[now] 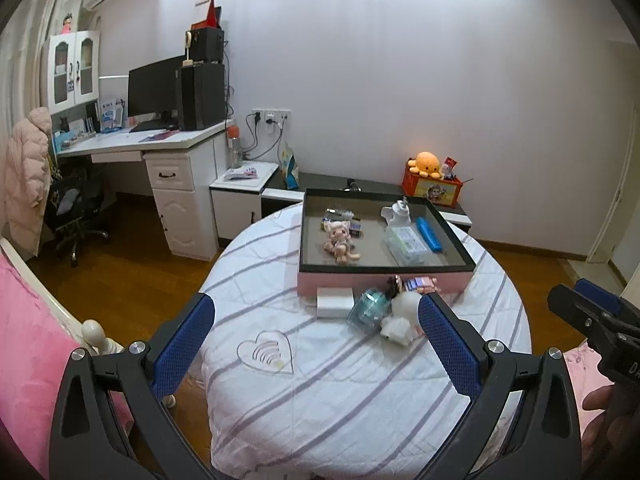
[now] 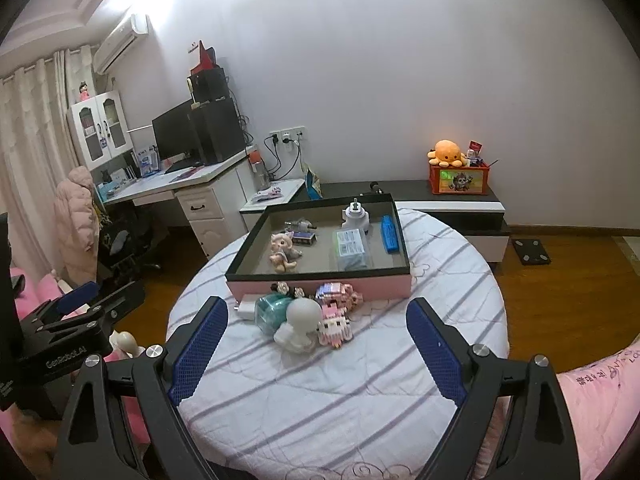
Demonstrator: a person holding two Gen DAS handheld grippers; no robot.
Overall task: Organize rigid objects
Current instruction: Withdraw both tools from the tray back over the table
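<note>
Ahead of the two wide-standing grippers, one tray point(image 2: 320, 280) is sitting with six things lying in it, while five more — one teal jar point(image 2: 272, 312), one white figure point(image 2: 300, 320), two pink block toys point(image 2: 338, 294), one silver box point(image 1: 335, 303) — are crowding just before it.

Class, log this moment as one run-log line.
left gripper: open, empty | right gripper: open, empty | shallow black-rimmed pink tray: partly filled | teal glass jar: outside tray
</note>
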